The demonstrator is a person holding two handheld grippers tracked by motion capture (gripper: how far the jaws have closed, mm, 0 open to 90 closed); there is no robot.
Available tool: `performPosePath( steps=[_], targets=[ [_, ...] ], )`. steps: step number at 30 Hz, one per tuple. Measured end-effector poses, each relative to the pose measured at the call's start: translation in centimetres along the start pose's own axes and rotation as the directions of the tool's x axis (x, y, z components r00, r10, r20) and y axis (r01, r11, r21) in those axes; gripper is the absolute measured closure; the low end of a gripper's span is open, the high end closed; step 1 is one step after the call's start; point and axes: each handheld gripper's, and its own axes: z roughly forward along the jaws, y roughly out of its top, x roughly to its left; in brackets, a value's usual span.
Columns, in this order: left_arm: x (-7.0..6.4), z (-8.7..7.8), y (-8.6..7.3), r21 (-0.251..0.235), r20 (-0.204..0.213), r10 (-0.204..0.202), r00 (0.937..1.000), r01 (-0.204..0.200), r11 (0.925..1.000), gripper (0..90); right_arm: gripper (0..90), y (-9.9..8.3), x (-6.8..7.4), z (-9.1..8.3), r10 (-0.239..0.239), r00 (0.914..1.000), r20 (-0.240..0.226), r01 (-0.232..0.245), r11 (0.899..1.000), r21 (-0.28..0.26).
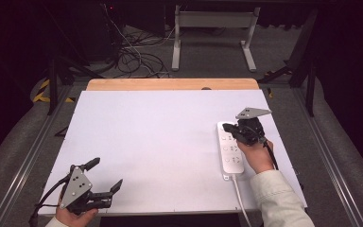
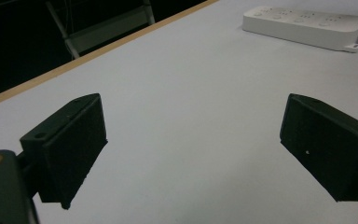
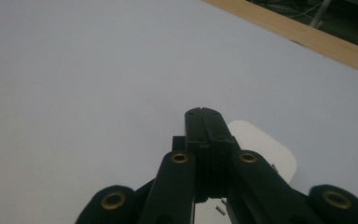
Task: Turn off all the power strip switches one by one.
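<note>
Near left corner of the desk [image 1: 160, 142]: left gripper [image 1: 105, 176], matte black with a grey three-cornered plate, jaws spread wide, nothing between them, over bare surface. Near the right edge: white, smooth plastic power strip [image 1: 230, 151], long and rounded, lying flat, its white cable [image 1: 240, 198] running off the near edge. Right gripper [image 1: 230, 131], black, jaws pressed together, sits over the strip's far end; contact cannot be confirmed. Desk covering is plain matte white; a wooden strip [image 1: 170, 84] shows along the far edge. Beyond: dark room, grey floor, tangled cables [image 1: 137, 56], white table legs [image 1: 212, 33].
</note>
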Motion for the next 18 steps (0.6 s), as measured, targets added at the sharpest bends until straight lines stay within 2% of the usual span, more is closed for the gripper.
performPosePath(
  steps=[4,8,18],
  targets=[
    [0.0,0.0,0.0,0.001,0.003,-0.005,1.0000,0.005,1.0000,7.4,90.0,0.9,-0.5,0.0,0.013,0.9999,0.005,-0.013,1.000,-0.004],
    [0.0,0.0,0.0,0.001,0.004,-0.003,1.0000,0.003,1.0000,7.4,90.0,1.4,-1.2,0.9,0.022,0.9995,0.021,-0.023,1.000,0.022],
    [0.1,0.1,0.0,-0.001,0.007,-0.003,1.0000,0.003,1.0000,7.4,90.0,0.5,-2.6,3.6,0.056,0.9970,0.053,-0.061,0.994,0.093]
  ],
)
